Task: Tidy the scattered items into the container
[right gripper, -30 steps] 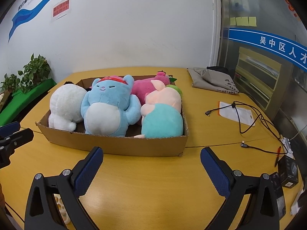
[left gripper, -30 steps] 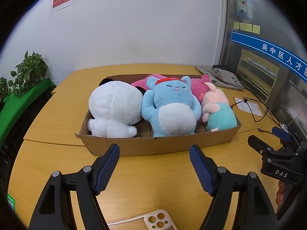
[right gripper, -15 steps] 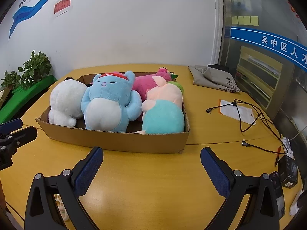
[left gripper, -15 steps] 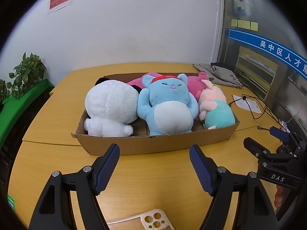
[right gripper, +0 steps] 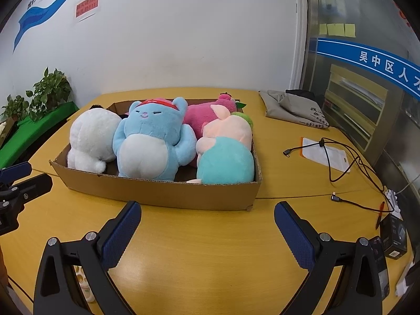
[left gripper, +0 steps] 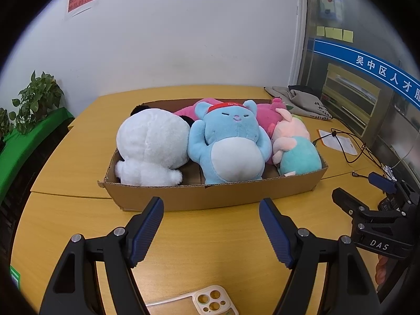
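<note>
The yellow wooden surface (left gripper: pixel 78 162) carries a shallow brown cardboard box (left gripper: pixel 210 197), whose long axis runs left to right across the left wrist view, its long near wall facing both cameras. Inside it, packed side by side, lie the plush toys. On the left is a round white plush toy (left gripper: pixel 152 147), its back turned to the cameras. In the middle a light blue plush bear with a white belly (left gripper: pixel 231 147) lies on its back, head to the far wall, feet to the near wall; the white writing on its red headband is too small to read. Behind it lies a magenta pink plush toy (right gripper: pixel 204 115), lengthwise along the far wall. On the right, a pale pink and teal plush toy (right gripper: pixel 225 155) fills the near right corner.

The left gripper (left gripper: pixel 210 231) hovers over bare surface just near of the box, its blue-padded fingers (left gripper: pixel 147 228) apart with nothing between them. The right gripper (right gripper: pixel 207 233) hangs likewise, fingers (right gripper: pixel 123 233) wide apart and empty; its black body reads "DAS" in the left wrist view.

A beige fabric bag (right gripper: pixel 294 110) lies far right; a blue wall band shows "吴中区人才". A black cable (right gripper: pixel 341 157) trails at right. A cream phone case (left gripper: pixel 212 302) lies nearest.
</note>
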